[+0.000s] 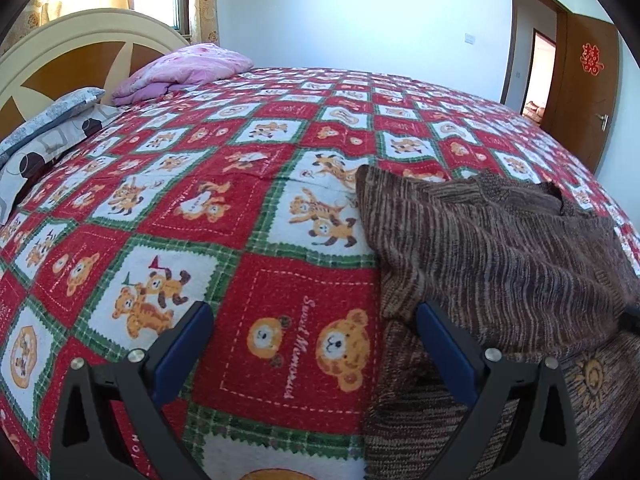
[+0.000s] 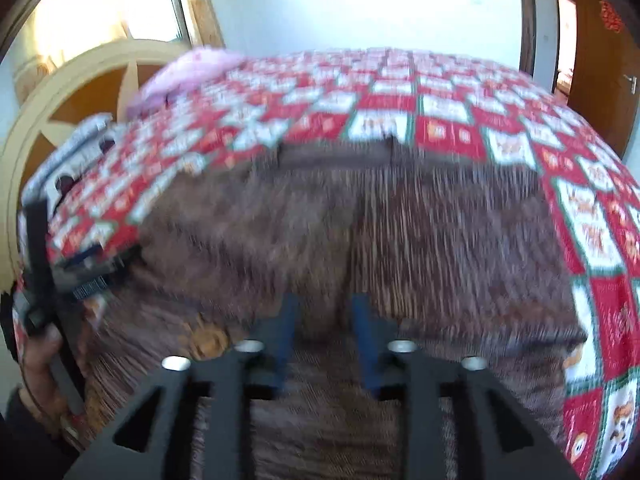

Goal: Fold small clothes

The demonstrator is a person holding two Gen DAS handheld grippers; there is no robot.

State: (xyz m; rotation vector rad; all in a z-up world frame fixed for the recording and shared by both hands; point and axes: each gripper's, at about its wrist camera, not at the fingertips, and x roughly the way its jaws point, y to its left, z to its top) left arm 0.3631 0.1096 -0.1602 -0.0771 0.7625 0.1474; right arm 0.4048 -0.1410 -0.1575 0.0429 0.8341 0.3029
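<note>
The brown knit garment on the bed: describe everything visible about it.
The brown knit garment looks like a soft sweater streaked in dark and tan, with an orange sun-like motif on its near part. It lies on the red bear-print bedspread, partly folded, one layer doubled over another and a corner pointing toward the headboard. The left gripper is open at its left edge, one finger against the fabric. The right gripper sits over its near middle; blur hides any grasp.

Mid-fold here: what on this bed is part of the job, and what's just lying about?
Job: brown striped knit garment; left tool, open beside it; right tool over it, grip blurred.

Lying about: pink quilt; grey patterned pillow; teddy-bear bedspread.
</note>
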